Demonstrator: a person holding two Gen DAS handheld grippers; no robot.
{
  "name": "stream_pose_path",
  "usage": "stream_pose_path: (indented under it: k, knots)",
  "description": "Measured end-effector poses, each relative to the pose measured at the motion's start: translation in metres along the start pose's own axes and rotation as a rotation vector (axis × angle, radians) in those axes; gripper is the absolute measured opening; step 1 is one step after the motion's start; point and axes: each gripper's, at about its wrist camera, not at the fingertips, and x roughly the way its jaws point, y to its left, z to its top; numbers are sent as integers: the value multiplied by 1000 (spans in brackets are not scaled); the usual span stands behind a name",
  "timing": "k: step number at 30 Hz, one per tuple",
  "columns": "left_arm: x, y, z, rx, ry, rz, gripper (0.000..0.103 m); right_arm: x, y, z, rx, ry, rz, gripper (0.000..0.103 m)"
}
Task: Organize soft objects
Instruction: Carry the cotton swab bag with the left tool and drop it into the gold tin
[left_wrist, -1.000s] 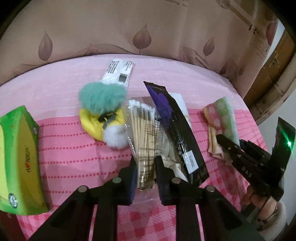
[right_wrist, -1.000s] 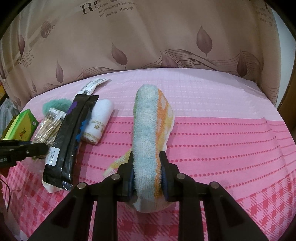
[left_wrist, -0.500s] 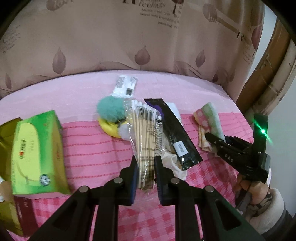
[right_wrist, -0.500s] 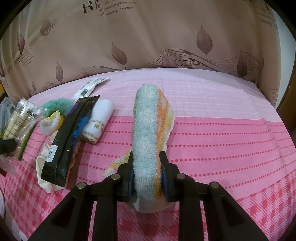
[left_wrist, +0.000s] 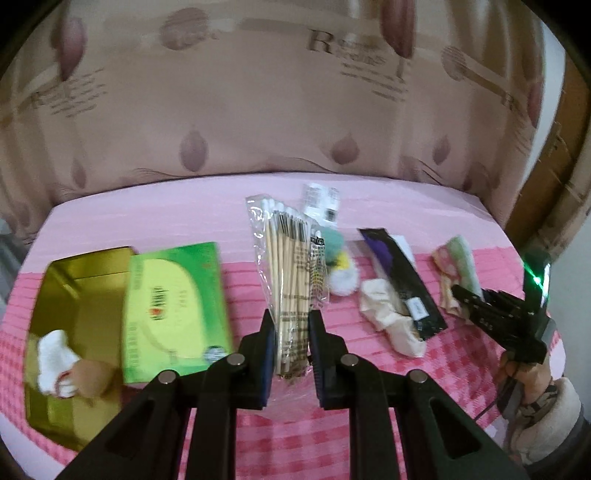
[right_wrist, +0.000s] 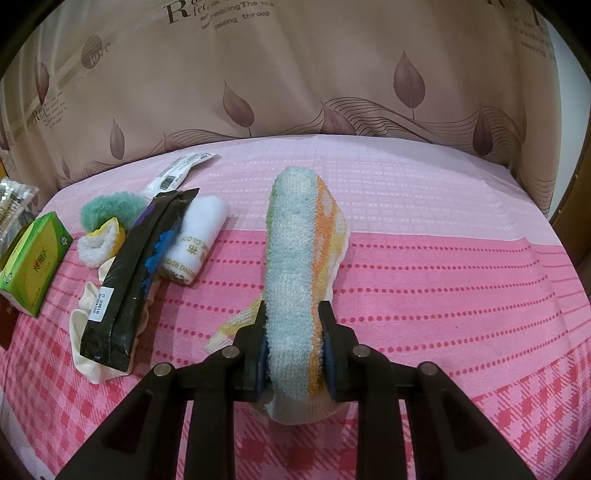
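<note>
A pink cloth (right_wrist: 424, 236) covers the table, checked near the front and plain toward a beige leaf-print curtain (right_wrist: 295, 74) behind.

The left gripper (left_wrist: 291, 325) has its jaws drawn in narrow on the lower end of a clear swab bag (left_wrist: 288, 266), which stands up and away from the fingers, lifted off the cloth. The right gripper (right_wrist: 293, 328) is clamped tight on a rolled towel (right_wrist: 295, 258), blue on one side and orange on the other; the roll runs forward from the jaws and lies on the cloth.

Left of the swab bag is a green tissue box (left_wrist: 173, 306), and just beyond it an open gold tin (left_wrist: 74, 295) holding a white fluffy piece (left_wrist: 55, 354) and a brown rounded thing (left_wrist: 90, 376).

Between the two grippers lie a black packet (right_wrist: 129, 273) on top of a cream cloth (right_wrist: 86, 321), a white rolled cloth (right_wrist: 195, 240) touching the packet, a teal pompom (right_wrist: 107, 210), a yellow-and-white fluffy piece (right_wrist: 99, 240), and a white labelled sachet (right_wrist: 177, 173) farther back.

In the left wrist view a hand (left_wrist: 521, 376) in a cream sleeve holds the right gripper's handle.
</note>
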Motion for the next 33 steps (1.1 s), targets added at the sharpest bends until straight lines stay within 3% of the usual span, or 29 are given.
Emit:
stream_pose_path:
  k: [15, 21, 33]
  knots:
    - [-48, 113, 0, -99, -61, 251, 17, 0, 0, 0, -1, 2, -2, 23]
    - [-49, 158, -2, -138, -42, 325, 17, 0, 0, -1, -8, 3, -11, 23]
    - [-7, 210, -19, -183, 71, 352, 17, -1, 2, -1, -19, 6, -27, 23]
